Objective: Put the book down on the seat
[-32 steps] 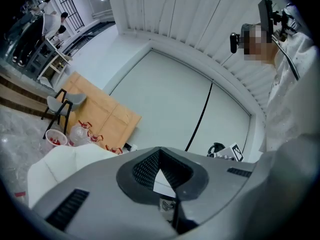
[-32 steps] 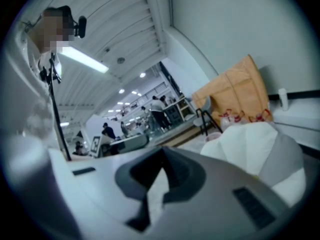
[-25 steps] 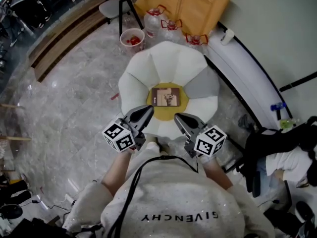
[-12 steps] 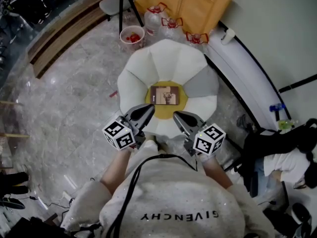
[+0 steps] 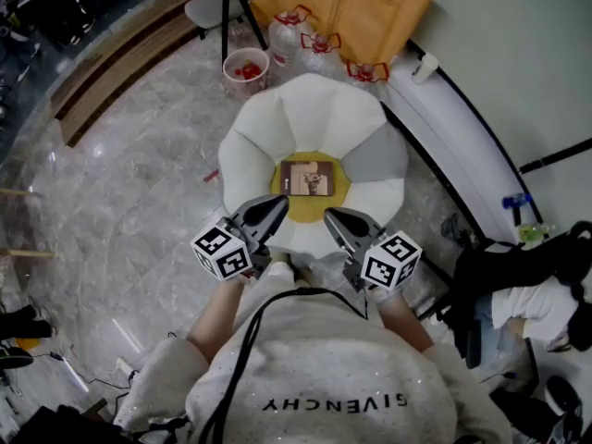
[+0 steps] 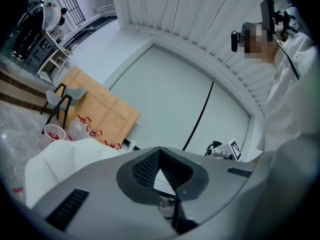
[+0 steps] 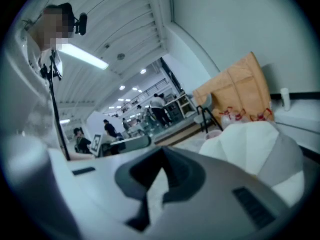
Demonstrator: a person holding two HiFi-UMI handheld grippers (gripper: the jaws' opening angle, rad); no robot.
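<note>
Book flat on the middle of the seat. Left gripper and right gripper closed, empty, side by side over the seat's near edge.

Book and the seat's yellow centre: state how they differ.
The book is brown and rectangular; the yellow centre is round. The book is smaller and lies flat on the yellow centre. Both sit in the middle of the flower-shaped seat.

The person wore a pale speckled sweatshirt with dark block lettering and a thin black cable looped over it. The grey plastic left gripper and right gripper each bore a white cube with black square markers, and dark ribbed pads.
</note>
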